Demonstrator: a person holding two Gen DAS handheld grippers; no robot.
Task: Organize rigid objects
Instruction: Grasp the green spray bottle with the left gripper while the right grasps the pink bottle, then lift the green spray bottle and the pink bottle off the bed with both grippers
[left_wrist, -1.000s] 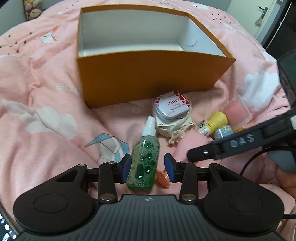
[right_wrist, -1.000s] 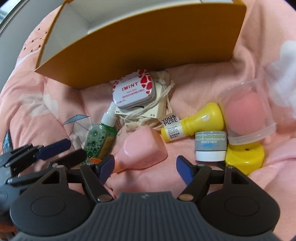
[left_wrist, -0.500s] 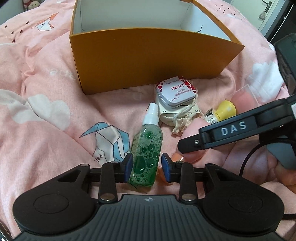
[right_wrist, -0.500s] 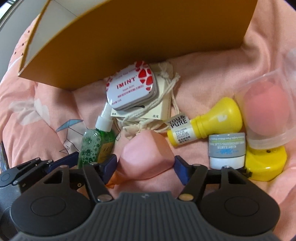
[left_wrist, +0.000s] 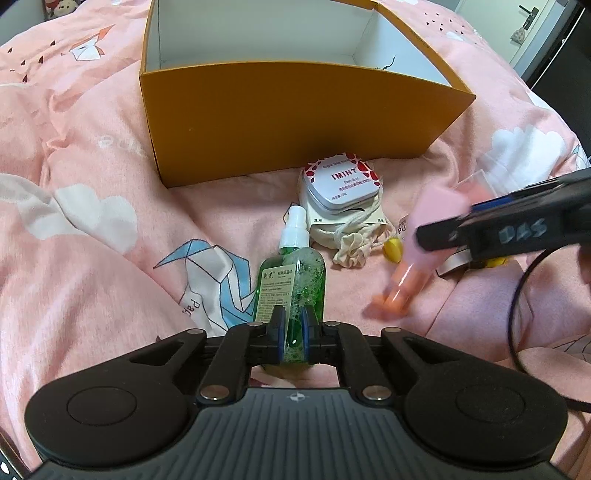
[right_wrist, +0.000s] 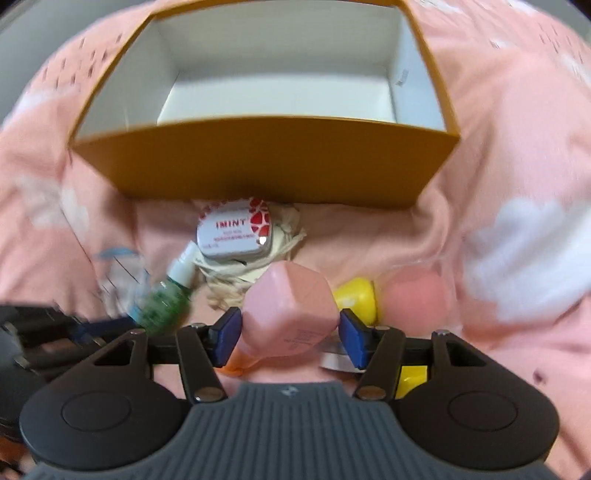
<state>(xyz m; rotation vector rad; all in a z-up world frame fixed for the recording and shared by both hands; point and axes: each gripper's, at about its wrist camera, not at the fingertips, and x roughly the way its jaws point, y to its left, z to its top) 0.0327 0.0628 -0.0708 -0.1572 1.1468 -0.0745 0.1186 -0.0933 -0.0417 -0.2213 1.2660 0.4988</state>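
Note:
On the pink bedspread lies a green spray bottle (left_wrist: 295, 273) with its white nozzle toward the box. My left gripper (left_wrist: 293, 334) is shut on its lower end. A pink bottle (right_wrist: 290, 306) with an orange cap end sits between the blue pads of my right gripper (right_wrist: 290, 338). Those jaws are closing and both pads press on its sides. In the left wrist view the pink bottle (left_wrist: 430, 206) hangs blurred above the bedding, in the right gripper (left_wrist: 443, 236). An open orange box (left_wrist: 295, 122) with a white inside (right_wrist: 280, 92) stands behind.
A white IMINT tin (left_wrist: 340, 181) rests on a cream drawstring pouch (left_wrist: 351, 240) just before the box. To the right lie a yellow bottle (right_wrist: 358, 295), a pink sponge in a clear case (right_wrist: 413, 295) and a yellow item (right_wrist: 412, 376). Soft bedding surrounds everything.
My left jaws have closed on the green bottle's lower end. My right jaws have narrowed onto the pink bottle, and that gripper has risen and turned, lifting the bottle off the bedding.

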